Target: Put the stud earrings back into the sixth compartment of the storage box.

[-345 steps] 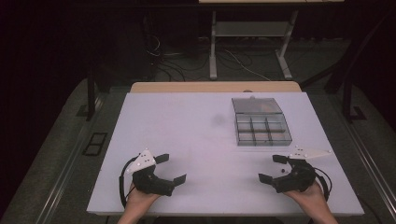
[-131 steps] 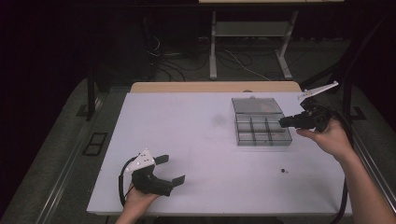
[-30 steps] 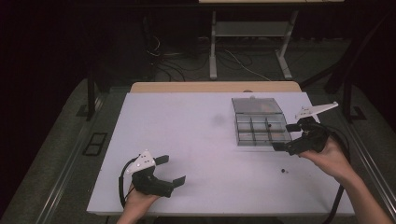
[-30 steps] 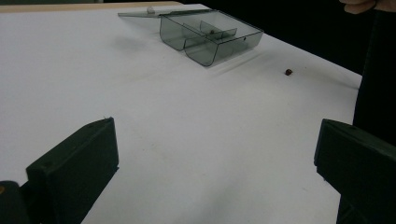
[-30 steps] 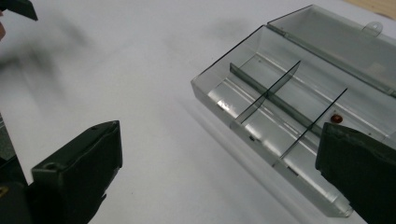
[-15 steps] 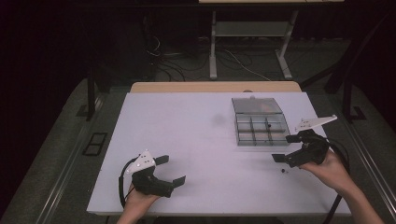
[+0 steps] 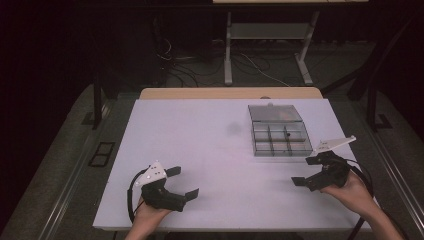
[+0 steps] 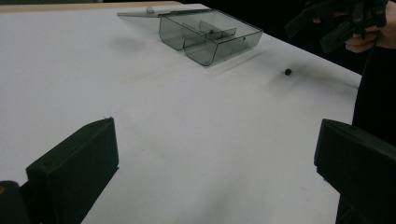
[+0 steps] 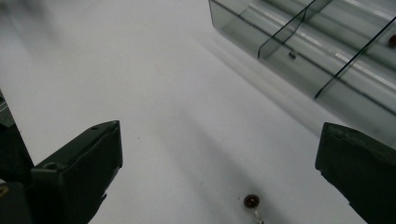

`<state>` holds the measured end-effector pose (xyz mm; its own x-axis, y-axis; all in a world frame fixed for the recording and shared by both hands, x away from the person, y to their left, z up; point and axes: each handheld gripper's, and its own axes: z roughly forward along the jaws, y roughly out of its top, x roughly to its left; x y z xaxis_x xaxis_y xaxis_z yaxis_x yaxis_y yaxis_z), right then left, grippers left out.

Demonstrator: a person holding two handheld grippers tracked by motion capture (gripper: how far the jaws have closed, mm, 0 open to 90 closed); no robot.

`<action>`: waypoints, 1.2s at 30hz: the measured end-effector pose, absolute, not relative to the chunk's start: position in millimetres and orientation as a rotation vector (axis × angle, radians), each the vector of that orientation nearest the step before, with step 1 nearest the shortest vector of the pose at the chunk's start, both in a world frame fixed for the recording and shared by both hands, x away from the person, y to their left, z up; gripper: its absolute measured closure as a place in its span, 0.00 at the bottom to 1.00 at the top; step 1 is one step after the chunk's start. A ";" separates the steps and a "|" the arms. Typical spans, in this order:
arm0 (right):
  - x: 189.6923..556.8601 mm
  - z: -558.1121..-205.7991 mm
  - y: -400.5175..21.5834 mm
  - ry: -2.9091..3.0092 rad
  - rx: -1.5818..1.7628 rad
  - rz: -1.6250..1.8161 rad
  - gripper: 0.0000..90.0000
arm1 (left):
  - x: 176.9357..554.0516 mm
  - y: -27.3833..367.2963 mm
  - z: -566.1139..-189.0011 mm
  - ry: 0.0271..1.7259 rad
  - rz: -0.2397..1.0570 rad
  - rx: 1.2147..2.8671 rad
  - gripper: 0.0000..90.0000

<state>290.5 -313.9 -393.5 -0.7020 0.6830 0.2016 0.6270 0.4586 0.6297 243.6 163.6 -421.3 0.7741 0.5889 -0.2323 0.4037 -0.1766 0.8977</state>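
A clear grey compartment box (image 7: 280, 140) lies at the table's back right, its lid (image 7: 274, 112) folded open behind it; one cell holds a small dark piece (image 7: 287, 134). The box (image 9: 299, 51) stands just beyond my right gripper (image 9: 219, 158), which is open with nothing between its jaws. A small dark screw (image 9: 251, 201) lies on the white table between those jaws, close in. My right gripper (image 7: 306, 171) hovers in front of the box's near right corner. At the near left, my left gripper (image 7: 182, 181) rests open and empty. From it I see the box (image 8: 210, 35) and the screw (image 8: 288, 72).
The white table (image 7: 210, 145) has bare room across its middle and left. A wooden strip (image 7: 230, 93) runs along its far edge. Beyond it are a dark floor, cables and a stand's legs (image 7: 228, 55). A cable (image 7: 131, 195) loops from the left gripper.
My right gripper has come back from beside the box toward the near right of the table and down over the screw. The left gripper has stayed put.
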 end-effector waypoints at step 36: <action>289.6 -435.5 -327.4 2.628 1.140 0.806 0.77 | 243.2 162.1 -421.9 0.764 0.195 1.810 0.00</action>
